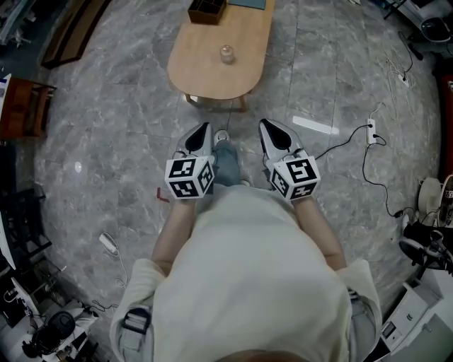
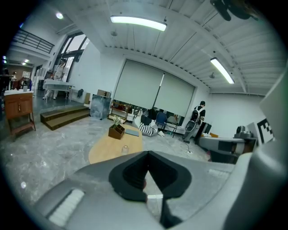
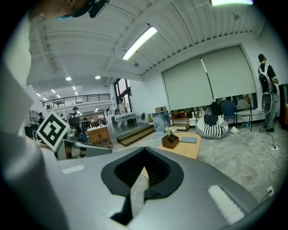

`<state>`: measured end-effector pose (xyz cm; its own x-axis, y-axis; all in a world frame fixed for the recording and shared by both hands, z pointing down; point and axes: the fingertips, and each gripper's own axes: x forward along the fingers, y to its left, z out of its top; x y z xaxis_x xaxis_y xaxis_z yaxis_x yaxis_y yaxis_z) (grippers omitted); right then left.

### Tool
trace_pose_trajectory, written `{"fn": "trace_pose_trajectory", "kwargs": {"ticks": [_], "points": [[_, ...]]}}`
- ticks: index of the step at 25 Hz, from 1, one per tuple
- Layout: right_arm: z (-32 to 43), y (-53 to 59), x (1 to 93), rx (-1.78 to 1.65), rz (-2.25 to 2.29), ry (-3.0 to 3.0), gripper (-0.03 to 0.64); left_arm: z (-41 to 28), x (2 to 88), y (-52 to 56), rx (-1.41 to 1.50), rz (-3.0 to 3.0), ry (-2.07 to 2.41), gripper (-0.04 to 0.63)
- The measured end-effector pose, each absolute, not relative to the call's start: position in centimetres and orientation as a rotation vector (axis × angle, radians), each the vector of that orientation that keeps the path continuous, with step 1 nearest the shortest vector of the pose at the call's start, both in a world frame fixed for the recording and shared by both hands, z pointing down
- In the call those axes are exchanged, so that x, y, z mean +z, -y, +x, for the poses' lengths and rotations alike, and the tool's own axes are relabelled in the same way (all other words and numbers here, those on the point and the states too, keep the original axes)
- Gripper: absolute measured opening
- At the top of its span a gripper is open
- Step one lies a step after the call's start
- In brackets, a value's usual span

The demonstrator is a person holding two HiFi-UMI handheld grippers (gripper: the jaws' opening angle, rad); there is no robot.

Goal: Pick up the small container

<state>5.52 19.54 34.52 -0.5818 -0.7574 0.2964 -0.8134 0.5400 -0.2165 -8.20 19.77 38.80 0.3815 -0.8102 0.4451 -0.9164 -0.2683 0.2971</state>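
Observation:
The small container [image 1: 226,54], a clear glass jar, stands alone on the near half of the oval wooden table [image 1: 198,67], well ahead of both grippers. In the left gripper view the small container [image 2: 125,148] shows just above the jaws. My left gripper [image 1: 200,134] and right gripper [image 1: 273,134] are held side by side at waist height, short of the table, over the floor. Both the left gripper [image 2: 148,153] and the right gripper [image 3: 145,150] are shut with nothing between the jaws. In the right gripper view the jar is hidden behind the jaws.
A brown box [image 1: 207,10] with a plant and a flat grey-blue pad [image 2: 132,132] lie at the table's far end. A power strip [image 1: 371,129] and cables trail across the marble floor on the right. A wooden cabinet [image 1: 25,106] stands left. A person [image 2: 198,117] stands far off.

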Motion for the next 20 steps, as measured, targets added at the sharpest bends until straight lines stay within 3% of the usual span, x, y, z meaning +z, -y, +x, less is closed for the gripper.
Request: {"fn": "trace_pose_trajectory", "kwargs": {"ticks": [20], "points": [[0.9,-1.7,34.2,0.487,1.39,2.533,0.0,-11.0,40.2,-1.4,0.375,2.221,1.323,0.002]]}}
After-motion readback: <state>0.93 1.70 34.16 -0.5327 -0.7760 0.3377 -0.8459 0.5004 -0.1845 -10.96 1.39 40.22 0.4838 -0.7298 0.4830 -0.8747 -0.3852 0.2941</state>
